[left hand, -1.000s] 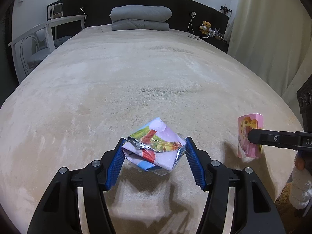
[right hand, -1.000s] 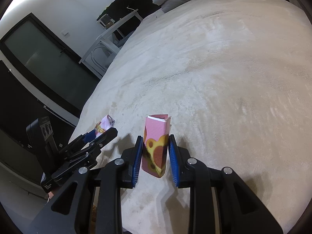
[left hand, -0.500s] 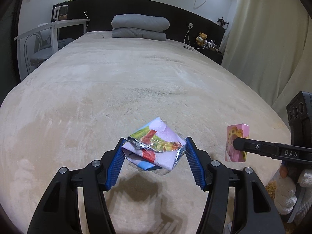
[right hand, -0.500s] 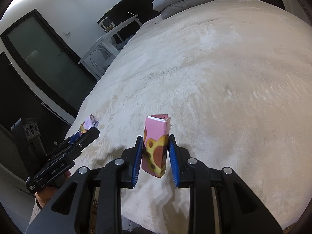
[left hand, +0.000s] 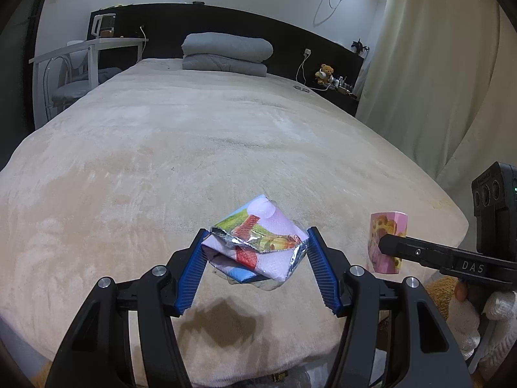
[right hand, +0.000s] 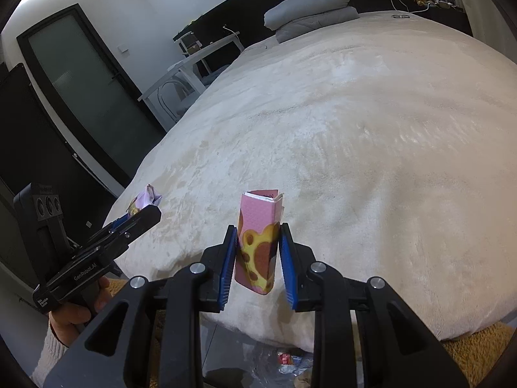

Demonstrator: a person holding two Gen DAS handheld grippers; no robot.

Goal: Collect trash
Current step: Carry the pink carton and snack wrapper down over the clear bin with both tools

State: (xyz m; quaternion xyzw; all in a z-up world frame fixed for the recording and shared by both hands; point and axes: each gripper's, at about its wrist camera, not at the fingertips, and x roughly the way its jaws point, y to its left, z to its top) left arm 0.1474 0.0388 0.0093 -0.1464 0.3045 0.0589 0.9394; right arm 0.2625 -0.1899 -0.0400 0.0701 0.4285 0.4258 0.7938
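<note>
Left claw (left hand: 255, 270): black frame arms are seen, each with a triangular cut-out and two round silver screw heads. Ribbed blue pads (left hand: 190, 278) are fitted on the inner faces of the fingers. Right claw (right hand: 257, 262): the same black build, silver screws and blue ribbed pads are noted. White lettering "DAS" is read on the right unit's side bar, "GenRobot.AI" on the left unit's. A black box with three round lenses is mounted on each handle. A white knitted sleeve (left hand: 475, 326) is worn at the right wrist; a pale knit cuff (right hand: 48, 352) is seen at the left.
</note>
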